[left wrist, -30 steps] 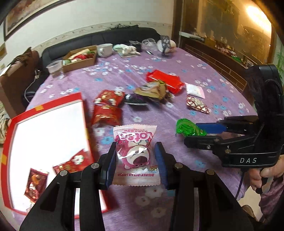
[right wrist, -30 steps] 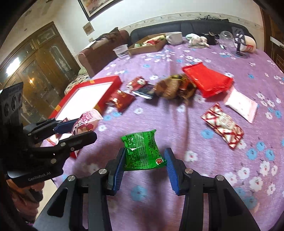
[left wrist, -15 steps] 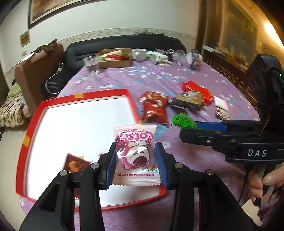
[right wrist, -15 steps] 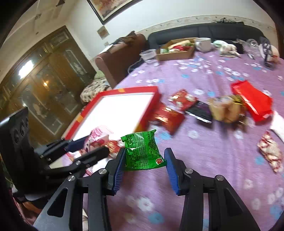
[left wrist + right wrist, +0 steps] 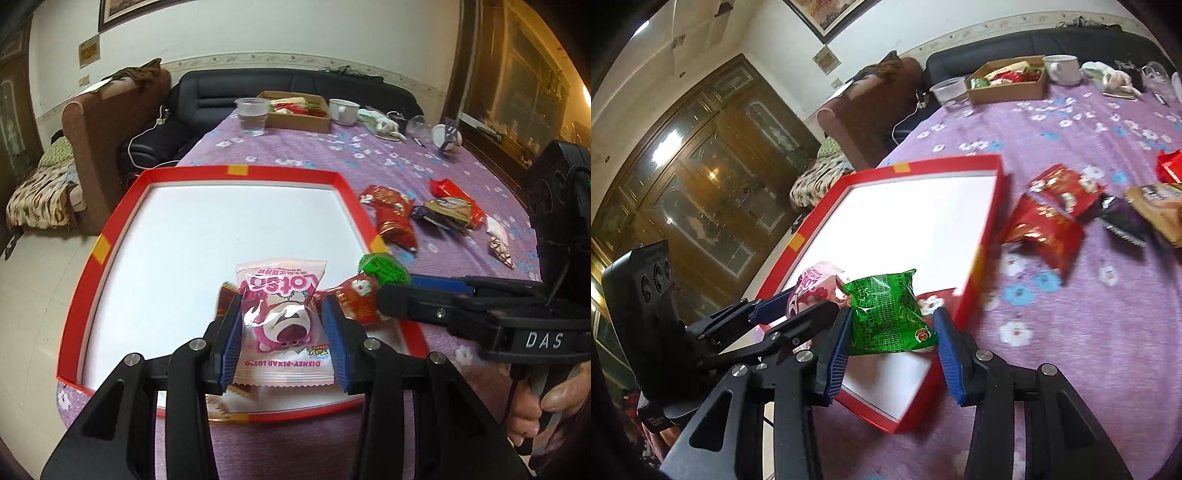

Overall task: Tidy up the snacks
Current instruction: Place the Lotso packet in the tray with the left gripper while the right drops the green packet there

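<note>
My left gripper (image 5: 282,332) is shut on a pink Lotso snack packet (image 5: 282,317), held above the near part of a red-rimmed white tray (image 5: 240,170). My right gripper (image 5: 891,334) is shut on a green snack packet (image 5: 886,314), held over the tray's (image 5: 995,206) near right corner. In the left wrist view the right gripper (image 5: 391,286) comes in from the right with the green packet (image 5: 384,267) at its tip. In the right wrist view the left gripper (image 5: 798,308) shows at the left with the pink packet (image 5: 816,286). A red packet (image 5: 356,301) lies in the tray, partly hidden.
Loose snacks lie on the purple flowered cloth (image 5: 369,155) right of the tray: red packets (image 5: 391,216), a dark one (image 5: 430,218), a brown one (image 5: 448,208). At the far end stand a cardboard box (image 5: 299,110), a plastic cup (image 5: 253,116) and a white mug (image 5: 343,110). A hand (image 5: 543,402) holds the right gripper.
Both grippers have swung left from over the cloth to over the tray, still gripping their packets. The loose snacks now lie off to the right.
</note>
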A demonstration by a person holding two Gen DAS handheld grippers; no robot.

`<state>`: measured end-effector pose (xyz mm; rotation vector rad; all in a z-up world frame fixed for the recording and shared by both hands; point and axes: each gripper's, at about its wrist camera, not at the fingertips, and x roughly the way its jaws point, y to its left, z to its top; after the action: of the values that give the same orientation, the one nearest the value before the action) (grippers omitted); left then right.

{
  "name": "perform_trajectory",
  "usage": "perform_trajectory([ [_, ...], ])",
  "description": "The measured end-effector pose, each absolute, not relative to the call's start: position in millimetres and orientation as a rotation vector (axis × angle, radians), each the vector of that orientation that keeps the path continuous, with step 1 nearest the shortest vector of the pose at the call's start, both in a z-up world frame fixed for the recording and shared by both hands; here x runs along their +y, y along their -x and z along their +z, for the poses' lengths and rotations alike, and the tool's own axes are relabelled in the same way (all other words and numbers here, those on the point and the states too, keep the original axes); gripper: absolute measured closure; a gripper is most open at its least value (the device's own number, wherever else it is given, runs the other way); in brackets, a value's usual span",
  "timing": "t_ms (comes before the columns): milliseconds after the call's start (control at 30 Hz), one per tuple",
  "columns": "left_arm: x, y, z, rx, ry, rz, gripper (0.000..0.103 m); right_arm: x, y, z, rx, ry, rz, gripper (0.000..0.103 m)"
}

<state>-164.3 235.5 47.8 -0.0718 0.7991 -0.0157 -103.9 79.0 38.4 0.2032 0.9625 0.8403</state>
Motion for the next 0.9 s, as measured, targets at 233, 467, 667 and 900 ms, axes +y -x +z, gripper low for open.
perform_trajectory([
  [233, 251.1, 166.1, 42.2, 0.809, 0.092, 0.011, 0.063, 103.2, 104.8, 29.3, 0.987, -0.173, 0.859, 0.059],
  [467, 260.0, 165.0, 37.2, 0.819, 0.098, 0.03, 0.063, 110.4, 98.3, 22.2, 1.008, -0.167, 0.832, 0.058],
  [667, 265.3, 161.1, 32.5, 0.825, 0.104, 0.047, 0.062, 113.5, 94.7, 20.7, 0.986, -0.136, 0.797, 0.058],
  [900, 268.6, 152.6, 20.2, 0.837, 0.101, 0.102, 0.053, 118.4, 96.2, 20.6, 0.954, -0.088, 0.791, 0.053],
])
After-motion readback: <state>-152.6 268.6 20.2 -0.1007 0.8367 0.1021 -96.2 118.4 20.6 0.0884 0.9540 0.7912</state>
